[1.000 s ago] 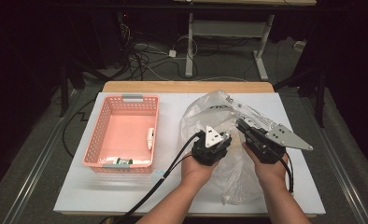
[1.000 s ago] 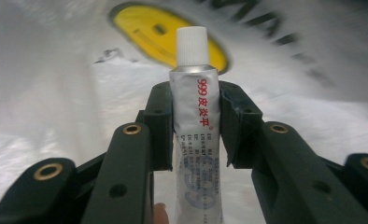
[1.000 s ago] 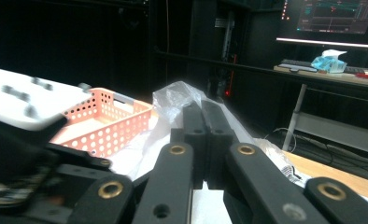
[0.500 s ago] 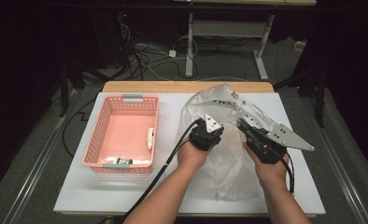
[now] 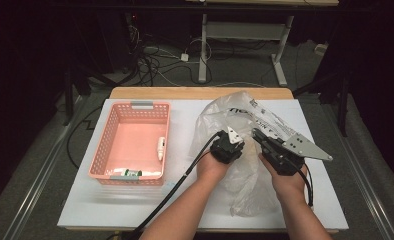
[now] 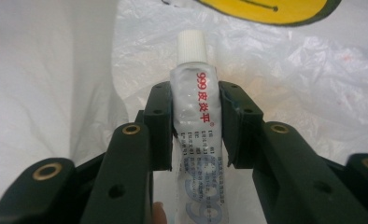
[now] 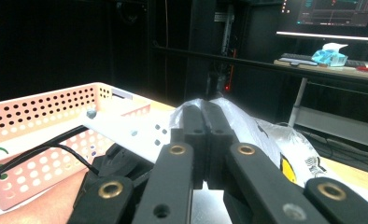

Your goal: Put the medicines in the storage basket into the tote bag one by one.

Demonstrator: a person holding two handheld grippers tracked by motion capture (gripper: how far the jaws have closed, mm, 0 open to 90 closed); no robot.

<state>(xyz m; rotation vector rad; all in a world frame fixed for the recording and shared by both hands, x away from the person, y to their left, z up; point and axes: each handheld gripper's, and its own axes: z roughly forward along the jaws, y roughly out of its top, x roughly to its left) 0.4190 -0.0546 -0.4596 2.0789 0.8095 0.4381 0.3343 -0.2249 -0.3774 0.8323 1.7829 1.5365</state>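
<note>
**Tube gripped inside the plastic bag**

We hold a gripper in each hand over the white table [image 5: 135, 205]. Our left gripper [image 6: 196, 112] has its jaws closed narrowly on a small white tube [image 6: 196, 135], pads pressing its two flat sides. The tube stands upright between the jaws, its ribbed white cap [image 6: 191, 45] pointing away from us and clear of the pads, red print running down its face. Behind it we see crinkled clear plastic all around, so the tube sits within the plastic bag [image 5: 245, 180], with a yellow printed patch [image 6: 266, 9] at the top of the left gripper view.

In the high view our left gripper [image 5: 229, 145] rests on the bag near its middle, and our right gripper [image 5: 260, 136] lies just beside it, on the bag's right part. The right gripper's jaws are pressed fully together, and a fold of the bag [image 7: 247, 121] is pinched at their tips in the right gripper view.

To the left of the bag stands a pink basket [image 5: 107, 145], well apart from both grippers. In it lie a small white bottle [image 5: 161, 148] near the right wall and a green-and-white packet [image 5: 130, 173] by the near wall.
</note>
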